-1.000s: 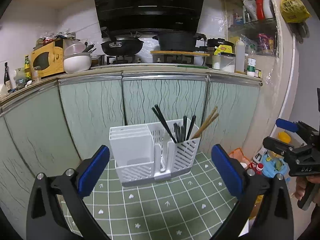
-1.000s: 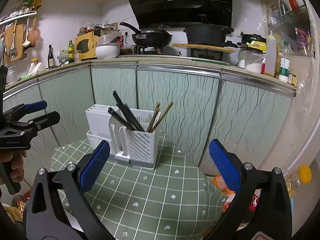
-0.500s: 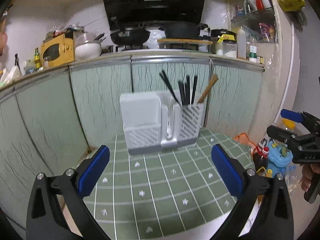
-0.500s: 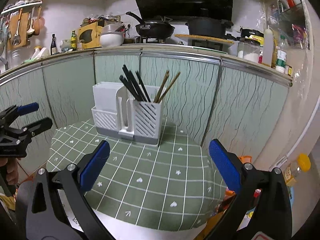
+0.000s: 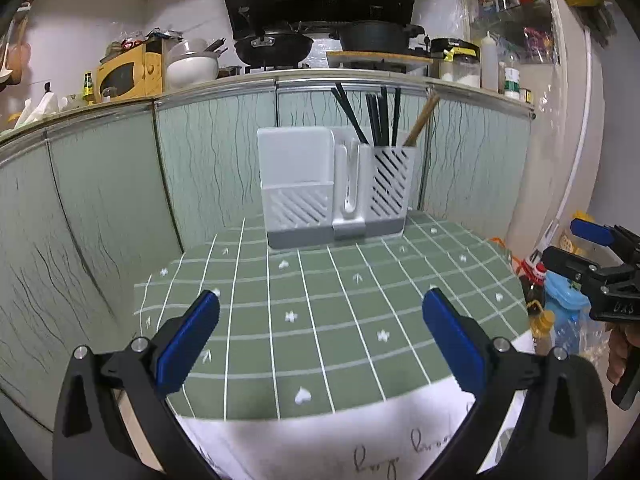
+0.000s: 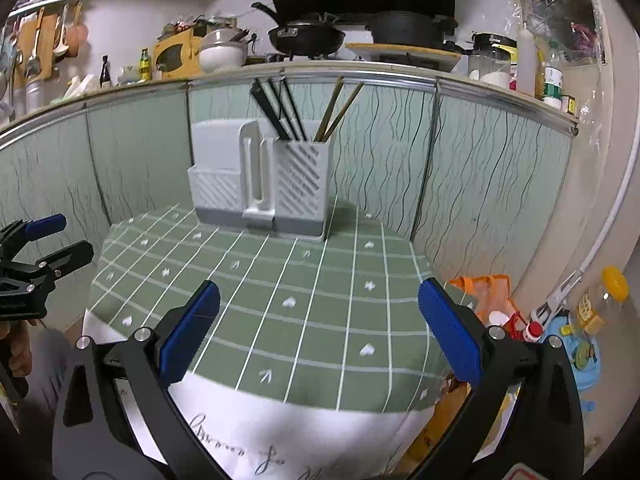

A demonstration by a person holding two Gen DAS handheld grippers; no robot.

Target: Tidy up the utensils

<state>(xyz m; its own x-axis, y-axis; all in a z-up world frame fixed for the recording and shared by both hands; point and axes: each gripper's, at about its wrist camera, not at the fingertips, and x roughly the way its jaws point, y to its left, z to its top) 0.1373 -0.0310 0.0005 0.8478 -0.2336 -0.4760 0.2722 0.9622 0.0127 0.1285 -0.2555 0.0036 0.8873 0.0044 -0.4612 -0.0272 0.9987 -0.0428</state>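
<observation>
A white slotted utensil holder (image 5: 336, 188) stands at the far edge of the green checked table (image 5: 320, 320), also in the right wrist view (image 6: 260, 184). Its right compartment holds several black chopsticks (image 5: 376, 120) and two wooden chopsticks (image 6: 340, 110). My left gripper (image 5: 320, 344) is open and empty, low over the table's near edge. My right gripper (image 6: 318, 340) is open and empty, also at the near edge. Each gripper shows in the other's view: the right one (image 5: 576, 252) at the far right, the left one (image 6: 52, 240) at the far left.
Green cabinet fronts (image 5: 200, 160) stand right behind the table under a counter with pans and a yellow oven (image 5: 128, 72). Bottles and bags (image 6: 560, 328) lie on the floor at the right. White paper with handwriting (image 5: 360, 448) hangs over the table's near edge.
Both grippers have pulled back and dropped lower, away from the holder. The holder now looks farther off and the table's near edge with the paper has come into view.
</observation>
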